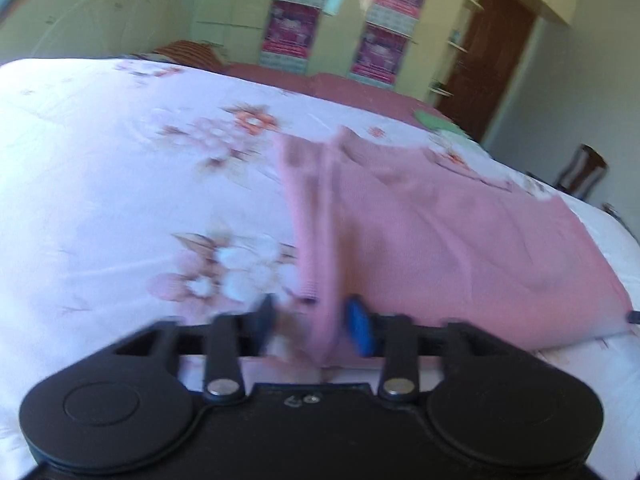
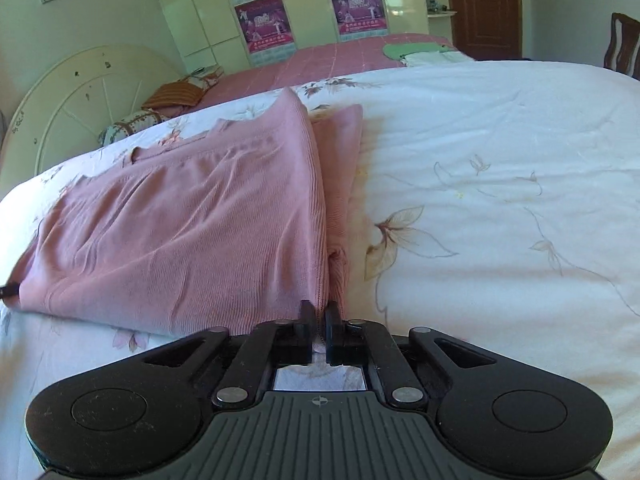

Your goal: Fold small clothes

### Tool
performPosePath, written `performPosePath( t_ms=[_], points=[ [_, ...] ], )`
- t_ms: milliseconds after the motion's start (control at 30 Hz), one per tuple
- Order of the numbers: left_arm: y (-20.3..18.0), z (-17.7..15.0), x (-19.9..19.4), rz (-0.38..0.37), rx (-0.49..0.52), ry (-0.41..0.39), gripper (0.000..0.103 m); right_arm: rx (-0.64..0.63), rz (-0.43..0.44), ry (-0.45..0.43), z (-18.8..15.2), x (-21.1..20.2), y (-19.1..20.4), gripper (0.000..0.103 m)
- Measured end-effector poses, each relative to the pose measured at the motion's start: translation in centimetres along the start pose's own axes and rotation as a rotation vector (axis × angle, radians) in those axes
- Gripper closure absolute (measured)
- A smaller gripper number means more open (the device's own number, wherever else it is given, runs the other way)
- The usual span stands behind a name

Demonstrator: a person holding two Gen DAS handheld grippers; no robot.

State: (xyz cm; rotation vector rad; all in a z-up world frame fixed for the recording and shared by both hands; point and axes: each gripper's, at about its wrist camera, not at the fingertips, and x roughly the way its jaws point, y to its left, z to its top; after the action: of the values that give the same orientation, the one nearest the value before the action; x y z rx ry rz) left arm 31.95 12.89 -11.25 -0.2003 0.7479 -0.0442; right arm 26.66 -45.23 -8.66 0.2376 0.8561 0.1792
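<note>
Left wrist view: the left gripper sits at lower centre of the frame, its jaws parted with a raised edge of the pink garment between them; motion blur hides whether the blue pads press the cloth, so I cannot tell if it is grasped. The garment lies right of centre on the bed, probably lifted at this edge to carry it over for a fold. The quilt is smooth white cotton with soft floral print

Right wrist view: the right gripper has its jaws clenched on the garment's near corner, at lower centre, likely matching the other side. The knit is fine-ribbed, thin and limp, draping in a ridge toward upper centre and spreading flat toward the left
</note>
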Motion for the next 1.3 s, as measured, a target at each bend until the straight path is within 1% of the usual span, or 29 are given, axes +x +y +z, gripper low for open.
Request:
performPosePath(
  t_ms=[33, 67, 100, 133, 200, 233, 300, 367, 400, 467, 500, 533, 567, 600, 633, 700, 733, 800, 833, 900, 933, 967, 1033, 1100, 1133, 1200, 1233, 1267, 1300],
  points=[
    [0.0, 0.2, -0.8, 0.036, 0.003, -0.035, 0.041, 0.017, -0.025, -0.023, 0.3, -0.5, -0.1, 0.091],
    [-0.5, 0.8, -1.5, 0.019, 0.021, -0.057, 0.041, 0.011, -0.071, -0.068, 0.4, -1.4, 0.2, 0.066],
    [-1.4, 1.2, -1.7, -0.008, 0.039, -0.068, 0.041, -0.02, -0.092, -0.122, 0.5, -2.3, 0.7, 0.062],
    [-2.7, 1.6, -1.5, -0.031, 0.067, -0.076, 0.041, -0.052, -0.084, -0.151, 0.9, -2.8, 1.6, 0.062],
    [-6.9, 2.5, -0.1, -0.113, 0.131, -0.084, 0.04, -0.085, -0.039, -0.165, 1.7, -2.2, 3.9, 0.062],
    [-8.6, 2.7, 0.7, -0.144, 0.14, -0.086, 0.039, -0.114, -0.008, -0.172, 2.1, -1.3, 5.7, 0.062],
    [-12.3, 3.1, 3.2, -0.216, 0.148, -0.065, 0.038, -0.167, 0.011, -0.159, 2.5, 1.1, 9.0, 0.062],
    [-14.6, 2.6, 5.4, -0.238, 0.151, -0.027, 0.038, -0.197, 0.064, -0.123, 2.6, 3.9, 11.9, 0.062],
    [-15.1, 2.2, 6.2, -0.242, 0.157, -0.006, 0.038, -0.212, 0.065, -0.105, 2.5, 4.9, 12.8, 0.062],
    [-14.6, 1.1, 7.1, -0.2, 0.183, 0.033, 0.038, -0.255, 0.055, -0.072, 1.9, 6.6, 13.5, 0.062],
    [-13.5, 0.6, 6.9, -0.197, 0.185, 0.025, 0.038, -0.271, 0.027, -0.061, 1.5, 7.0, 13.1, 0.062],
    [-12.2, 0.1, 6.3, -0.199, 0.189, 0.006, 0.038, -0.262, -0.027, -0.072, 1.2, 6.9, 11.8, 0.062],
    [-10.9, -0.3, 5.5, -0.176, 0.2, -0.009, 0.039, -0.227, -0.068, -0.085, 1.2, 6.4, 10.0, 0.062],
    [-10.1, -0.5, 4.9, -0.172, 0.213, -0.021, 0.035, -0.189, -0.109, -0.085, 1.2, 5.9, 8.2, 0.062],
    [-9.6, -0.4, 4.7, -0.131, 0.208, -0.013, 0.037, -0.165, -0.115, -0.084, 1.3, 5.5, 6.6, 0.062],
    [-8.7, 0.4, 4.3, -0.139, 0.17, -0.034, 0.037, -0.154, -0.064, -0.069, 1.5, 4.8, 4.7, 0.062],
    [-8.6, 0.9, 4.3, -0.132, 0.152, -0.052, 0.037, -0.152, -0.059, -0.072, 2.0, 4.6, 4.9, 0.062],
    [-9.3, 2.6, 4.9, -0.121, 0.157, -0.068, 0.037, -0.146, -0.045, -0.127, 2.9, 4.2, 5.9, 0.062],
    [-9.7, 3.5, 5.5, -0.105, 0.153, -0.065, 0.037, -0.136, -0.034, -0.147, 3.4, 4.3, 6.4, 0.062],
    [-9.9, 4.6, 7.4, -0.095, 0.145, -0.01, 0.037, -0.12, -0.027, -0.152, 4.5, 5.5, 7.5, 0.062],
    [-9.7, 4.6, 8.5, -0.041, 0.164, 0.032, 0.037, -0.121, -0.022, -0.139, 4.9, 6.3, 7.9, 0.062],
    [-9.3, 4.4, 8.9, 0.018, 0.189, 0.046, 0.037, -0.143, -0.037, -0.122, 5.1, 7.1, 8.0, 0.062],
    [-8.2, 4.3, 7.3, 0.029, 0.177, -0.003, 0.038, -0.175, -0.158, -0.071, 5.1, 8.9, 7.0, 0.062],
    [-6.9, 4.1, 5.0, 0.034, 0.153, -0.09, 0.037, -0.129, -0.1, -0.078, 5.4, 8.2, 5.6, 0.062],
    [-6.4, 4.1, 4.6, 0.048, 0.151, -0.098, 0.037, -0.137, -0.104, -0.093, 5.4, 7.5, 5.5, 0.062],
    [-5.8, 4.6, 5.5, 0.104, 0.154, -0.061, 0.04, -0.14, -0.1, -0.133, 5.4, 6.6, 5.5, 0.062],
    [-5.6, 4.7, 6.4, 0.093, 0.153, -0.025, 0.04, -0.11, -0.079, -0.134, 5.6, 6.5, 5.3, 0.062],
    [-5.5, 4.7, 7.4, 0.072, 0.163, 0.027, 0.044, -0.089, -0.067, -0.131, 5.6, 6.6, 5.3, 0.062],
    [-5.7, 4.4, 7.7, 0.077, 0.189, 0.026, 0.048, -0.086, -0.069, -0.123, 5.6, 7.0, 5.3, 0.062]
  ],
)
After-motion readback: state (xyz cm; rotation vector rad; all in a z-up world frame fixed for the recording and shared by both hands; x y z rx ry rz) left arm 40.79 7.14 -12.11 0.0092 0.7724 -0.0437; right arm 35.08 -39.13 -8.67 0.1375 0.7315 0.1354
